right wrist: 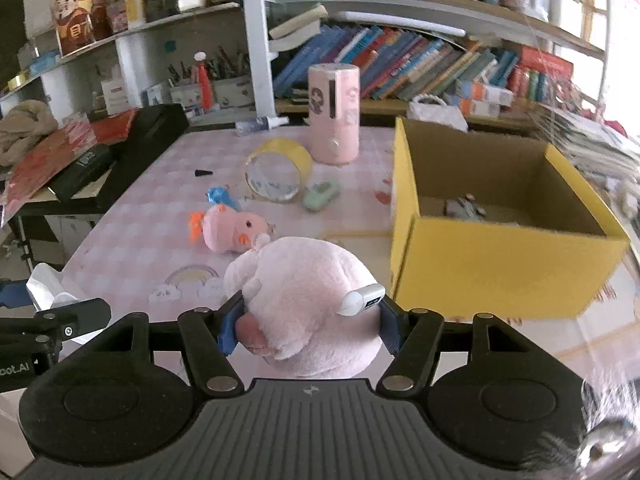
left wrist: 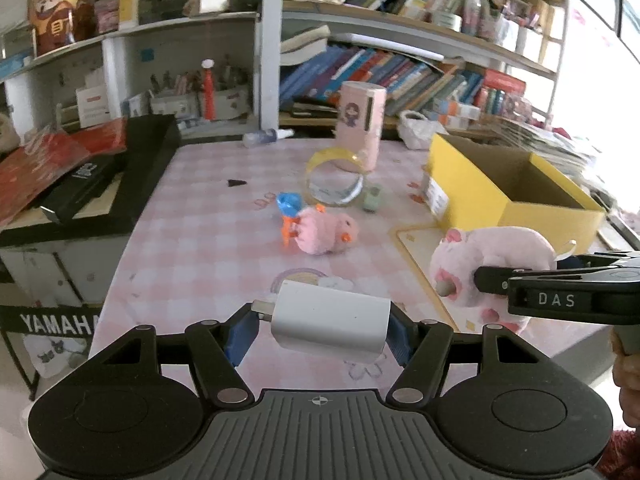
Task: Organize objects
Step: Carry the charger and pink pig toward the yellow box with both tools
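Here, charger betw. left gripper pads (plush in right gripper)

Bookshelf stood behind table, books leaning in rows. Red-and-gold figurine sat on upper left shelf. Black case lay left of table, red paper on top. Stand with "YAMAHA" label was below. Beige cloth lay at far left.
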